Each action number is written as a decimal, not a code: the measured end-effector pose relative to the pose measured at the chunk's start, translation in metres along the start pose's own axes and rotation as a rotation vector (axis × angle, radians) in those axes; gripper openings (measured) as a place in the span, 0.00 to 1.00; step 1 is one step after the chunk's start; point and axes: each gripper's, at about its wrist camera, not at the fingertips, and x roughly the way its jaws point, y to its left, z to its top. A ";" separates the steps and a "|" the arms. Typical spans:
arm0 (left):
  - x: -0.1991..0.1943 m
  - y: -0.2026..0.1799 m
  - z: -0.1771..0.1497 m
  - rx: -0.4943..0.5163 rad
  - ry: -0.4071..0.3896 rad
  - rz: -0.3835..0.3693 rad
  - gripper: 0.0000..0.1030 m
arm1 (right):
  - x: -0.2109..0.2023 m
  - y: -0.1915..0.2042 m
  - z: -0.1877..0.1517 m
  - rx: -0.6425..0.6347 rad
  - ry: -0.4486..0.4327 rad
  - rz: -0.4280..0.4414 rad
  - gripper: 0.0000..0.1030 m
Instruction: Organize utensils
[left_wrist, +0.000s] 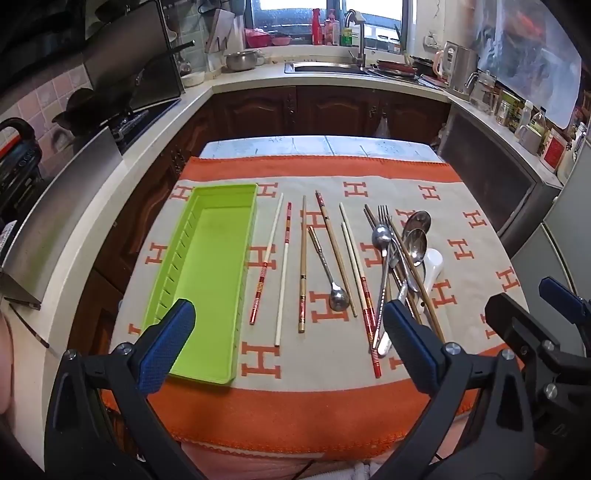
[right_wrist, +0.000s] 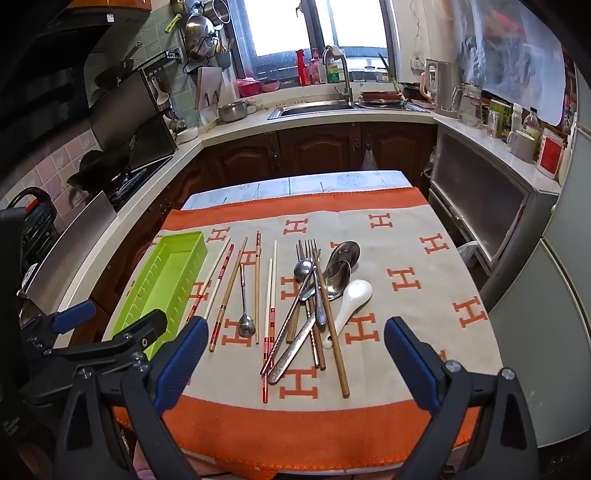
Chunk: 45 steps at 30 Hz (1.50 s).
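Note:
A lime-green utensil tray (left_wrist: 210, 266) (right_wrist: 166, 284) lies empty on the left of the H-patterned cloth (left_wrist: 295, 410). To its right, several chopsticks (left_wrist: 282, 273) (right_wrist: 226, 295) and a small steel spoon (left_wrist: 338, 297) (right_wrist: 245, 325) lie side by side. Further right is a heap of steel spoons and forks (left_wrist: 400, 251) (right_wrist: 314, 291) with a white ceramic spoon (left_wrist: 432, 264) (right_wrist: 351, 299). My left gripper (left_wrist: 288, 347) (right_wrist: 110, 321) hovers open over the near table edge by the tray. My right gripper (right_wrist: 297, 362) (left_wrist: 535, 308) hovers open in front of the heap. Neither holds anything.
The table stands in a U-shaped kitchen. A stove and steel splash guard (left_wrist: 62, 218) are on the left, a sink (right_wrist: 314, 107) at the back, a steel cabinet (right_wrist: 480, 206) and fridge (right_wrist: 554, 295) close on the right.

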 end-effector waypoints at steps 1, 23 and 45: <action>0.002 0.002 0.001 -0.003 0.007 -0.008 0.97 | 0.000 0.000 0.000 0.002 0.002 0.001 0.94; 0.004 0.003 0.000 -0.022 0.005 -0.038 0.93 | 0.005 -0.002 -0.002 0.012 0.013 0.014 0.94; 0.004 0.003 0.000 -0.020 0.005 -0.038 0.93 | 0.004 -0.001 0.000 0.014 0.014 0.015 0.93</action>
